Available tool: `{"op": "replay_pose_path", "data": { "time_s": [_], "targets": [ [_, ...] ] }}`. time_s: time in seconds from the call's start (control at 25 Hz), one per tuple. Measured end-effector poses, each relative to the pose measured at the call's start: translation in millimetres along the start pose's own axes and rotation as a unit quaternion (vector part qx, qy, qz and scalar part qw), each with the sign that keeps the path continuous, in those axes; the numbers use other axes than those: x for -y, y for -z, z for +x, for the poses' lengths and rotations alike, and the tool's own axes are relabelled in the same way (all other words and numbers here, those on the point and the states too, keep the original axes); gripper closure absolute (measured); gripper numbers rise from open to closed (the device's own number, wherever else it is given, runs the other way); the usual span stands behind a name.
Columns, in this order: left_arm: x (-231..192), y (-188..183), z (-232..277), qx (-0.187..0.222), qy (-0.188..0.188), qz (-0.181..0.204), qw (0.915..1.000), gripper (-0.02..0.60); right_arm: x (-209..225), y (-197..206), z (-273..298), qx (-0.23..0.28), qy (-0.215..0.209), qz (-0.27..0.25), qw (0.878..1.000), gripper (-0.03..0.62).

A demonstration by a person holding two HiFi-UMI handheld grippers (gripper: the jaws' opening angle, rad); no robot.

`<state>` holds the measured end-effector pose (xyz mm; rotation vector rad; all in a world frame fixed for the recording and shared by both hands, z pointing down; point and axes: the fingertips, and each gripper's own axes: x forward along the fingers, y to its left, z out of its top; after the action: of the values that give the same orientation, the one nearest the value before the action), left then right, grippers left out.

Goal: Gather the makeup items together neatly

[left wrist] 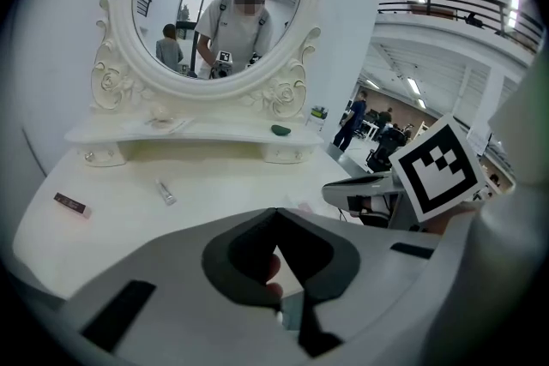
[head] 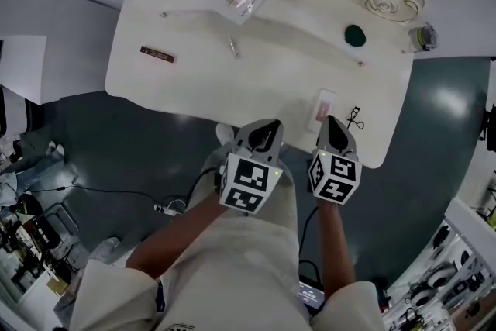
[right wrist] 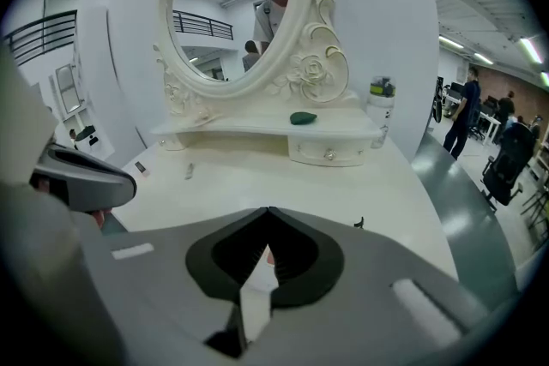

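The makeup items are scattered on the white vanity table. A brown stick lies at the left and a small tube in the middle. A clear packet and a green compact sit on the raised shelf. A pink-white packet and a black eyelash curler lie by the front right edge. My left gripper is shut and empty over the front edge. My right gripper is shut just right of the pink-white packet, and I see nothing gripped in it.
An oval mirror in an ornate white frame stands at the table's back. A small bottle stands at the far right end. Dark floor surrounds the table, with cables and gear at the lower left. The person's legs are below the grippers.
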<state>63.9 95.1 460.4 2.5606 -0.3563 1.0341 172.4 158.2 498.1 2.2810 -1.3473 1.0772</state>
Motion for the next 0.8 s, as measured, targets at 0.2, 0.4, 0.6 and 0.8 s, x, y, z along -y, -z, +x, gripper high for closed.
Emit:
{"op": "replay_pose_path", "data": {
  "time_s": [0.2,0.4,0.6,0.8],
  "targets": [
    [-20,4,-13,0.003,-0.013,-0.012,0.9998,0.577,-27,-8,3,0.002,-0.016,-0.016,1.000,0.591],
    [-38,4,-26,0.011,-0.024,-0.020,0.9994,0.577,-52,-14,4,0.004,-0.029,-0.028,0.999,0.591],
    [-55,5,-38,0.017,-0.030,-0.028,0.9990,0.577,-76,-19,6,0.006,-0.041,-0.037,0.998,0.591],
    [-73,6,-49,0.020,-0.035,-0.035,0.9986,0.577,-102,-22,8,0.006,-0.056,-0.045,0.997,0.591]
  ]
}}
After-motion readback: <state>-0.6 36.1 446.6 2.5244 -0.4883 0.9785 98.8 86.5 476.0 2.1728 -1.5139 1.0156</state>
